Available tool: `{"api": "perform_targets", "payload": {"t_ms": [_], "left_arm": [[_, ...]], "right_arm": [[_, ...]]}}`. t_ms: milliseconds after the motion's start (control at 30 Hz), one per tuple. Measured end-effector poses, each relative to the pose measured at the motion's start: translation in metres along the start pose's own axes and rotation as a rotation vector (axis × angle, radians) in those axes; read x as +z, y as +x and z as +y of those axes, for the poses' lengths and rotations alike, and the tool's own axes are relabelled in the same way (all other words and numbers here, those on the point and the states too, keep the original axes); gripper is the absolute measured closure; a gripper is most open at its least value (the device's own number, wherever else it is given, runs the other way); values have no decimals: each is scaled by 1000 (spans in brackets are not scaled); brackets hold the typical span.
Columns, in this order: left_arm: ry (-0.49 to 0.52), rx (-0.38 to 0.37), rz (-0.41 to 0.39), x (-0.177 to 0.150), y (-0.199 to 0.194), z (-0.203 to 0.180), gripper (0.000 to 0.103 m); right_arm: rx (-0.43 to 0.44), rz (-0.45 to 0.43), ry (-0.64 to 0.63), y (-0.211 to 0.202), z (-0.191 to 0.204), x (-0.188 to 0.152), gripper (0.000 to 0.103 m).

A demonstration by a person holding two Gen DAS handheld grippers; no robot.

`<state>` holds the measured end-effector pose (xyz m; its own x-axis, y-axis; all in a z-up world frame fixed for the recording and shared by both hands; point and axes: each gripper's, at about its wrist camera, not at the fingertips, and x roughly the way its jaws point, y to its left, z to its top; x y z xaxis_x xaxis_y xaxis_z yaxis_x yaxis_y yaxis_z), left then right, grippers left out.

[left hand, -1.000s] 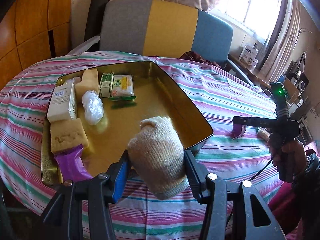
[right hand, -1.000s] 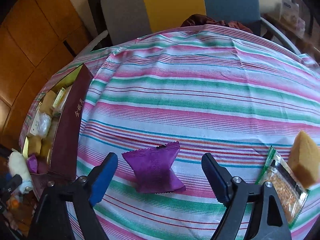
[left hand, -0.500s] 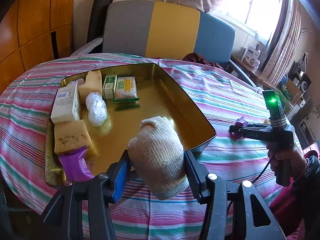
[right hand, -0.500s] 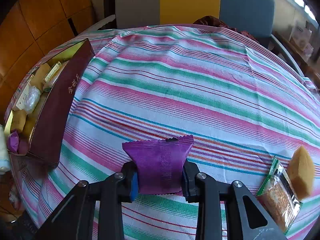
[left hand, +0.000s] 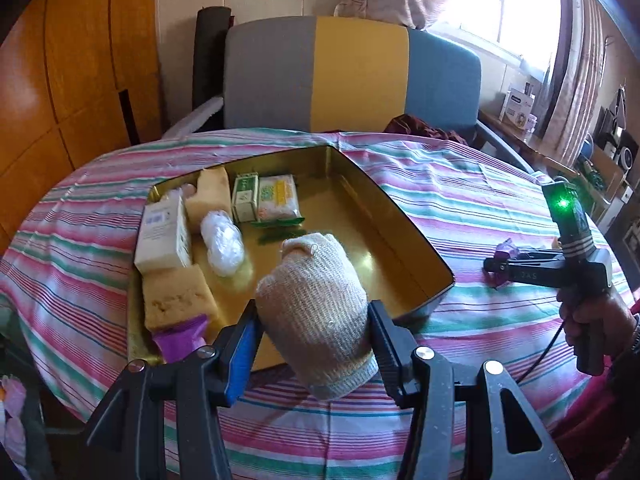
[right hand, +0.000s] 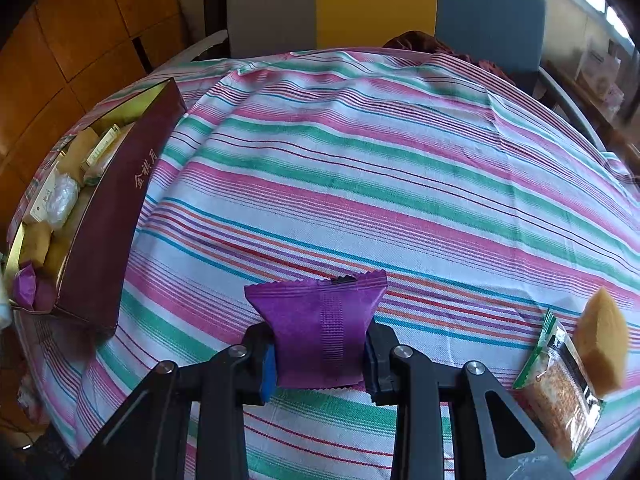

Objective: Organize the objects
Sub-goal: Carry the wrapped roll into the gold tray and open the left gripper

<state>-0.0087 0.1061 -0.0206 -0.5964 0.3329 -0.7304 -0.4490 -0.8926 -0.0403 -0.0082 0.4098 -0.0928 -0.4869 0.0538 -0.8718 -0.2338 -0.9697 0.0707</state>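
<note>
My left gripper (left hand: 312,332) is shut on a rolled beige knit glove (left hand: 316,304) and holds it above the near edge of the gold tin tray (left hand: 404,248). The tray holds a white box (left hand: 162,236), two yellow sponges (left hand: 176,296), a plastic-wrapped ball (left hand: 222,242), a green box, a snack pack and a purple packet (left hand: 180,338). My right gripper (right hand: 320,354) is shut on a purple snack packet (right hand: 320,328) just above the striped tablecloth. It also shows in the left wrist view (left hand: 500,264), right of the tray.
The tray's maroon outer wall (right hand: 108,216) stands at the left in the right wrist view. A green-edged snack bag (right hand: 560,384) and a yellow sponge (right hand: 602,344) lie on the cloth at the right. A grey, yellow and blue chair (left hand: 352,72) stands behind the table.
My right gripper closed on the purple packet and lifted it slightly off the cloth. My left gripper, still holding the glove, rose and pulled back a little from the tray.
</note>
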Motion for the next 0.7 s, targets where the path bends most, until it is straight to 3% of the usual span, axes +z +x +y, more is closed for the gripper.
{"api": "perform_targets", "payload": {"t_ms": [233, 367, 567, 700], "left_arm": [[-30, -8, 23, 5, 7, 12, 50], [-138, -64, 41, 10, 9, 41, 50], [-241, -62, 18, 17, 5, 90, 50], [-263, -77, 47, 18, 16, 97, 50]], "right_arm": [[-7, -3, -5, 0, 0, -1, 70], [-12, -5, -9, 0, 1, -1, 70], [-15, -4, -11, 0, 1, -1, 70], [-19, -3, -16, 0, 2, -1, 70]]}}
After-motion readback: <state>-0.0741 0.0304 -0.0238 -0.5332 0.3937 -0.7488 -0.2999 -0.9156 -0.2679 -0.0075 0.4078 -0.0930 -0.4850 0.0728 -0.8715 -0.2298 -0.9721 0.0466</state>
